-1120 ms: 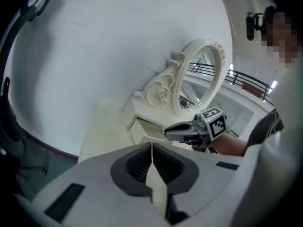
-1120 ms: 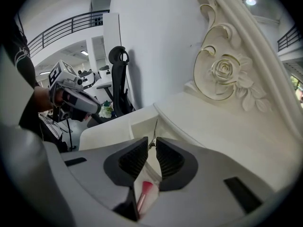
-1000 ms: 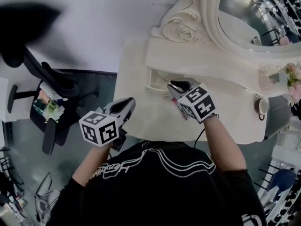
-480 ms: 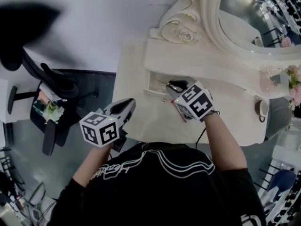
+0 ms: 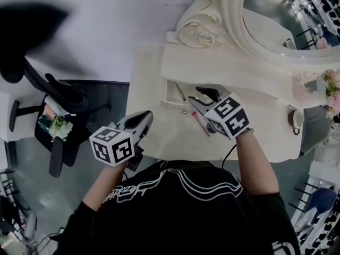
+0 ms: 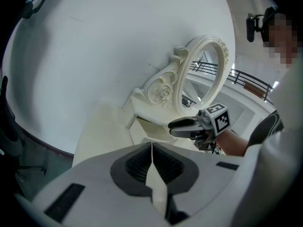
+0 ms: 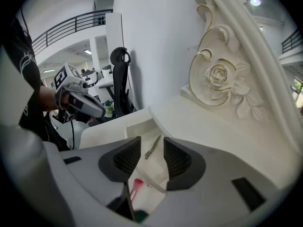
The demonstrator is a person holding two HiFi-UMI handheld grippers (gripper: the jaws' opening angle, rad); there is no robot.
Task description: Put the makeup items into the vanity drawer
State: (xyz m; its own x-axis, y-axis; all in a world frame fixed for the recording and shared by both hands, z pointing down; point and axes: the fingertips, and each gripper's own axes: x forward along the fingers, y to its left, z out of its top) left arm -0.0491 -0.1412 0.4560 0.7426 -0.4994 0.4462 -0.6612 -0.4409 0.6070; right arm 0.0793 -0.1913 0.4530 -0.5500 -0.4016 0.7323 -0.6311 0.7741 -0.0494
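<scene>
Silvery, slim tool (image 5: 181,92) already lies flat in the open drawer (image 7: 138,126), which stands pulled out from the raised shelf (image 5: 212,68) at the back of the tabletop (image 5: 159,137). The right gripper (image 7: 151,144) hangs just over the drawer's front rim. Its jaws have just been opening and now stand about half apart with nothing pressed between them; the tool shows through the gap, down on the drawer floor.

A pink brush (image 5: 201,124) is not yet stowed. It lies on the tabletop just in front of the drawer, beneath the right gripper and angled toward the front edge.

That brush looks like the main risk. Its handle is thin and probably round, so a grip off its middle could let it pivot or squirt out, and a nudge from a descending jaw could roll it to the front edge and off. Drawing the gripper back low might also catch the drawer rim and push it partly shut.

The left gripper (image 5: 142,118) waits at the tabletop's front-left corner, jaws together and empty, too far off to stop a rolling brush.
</scene>
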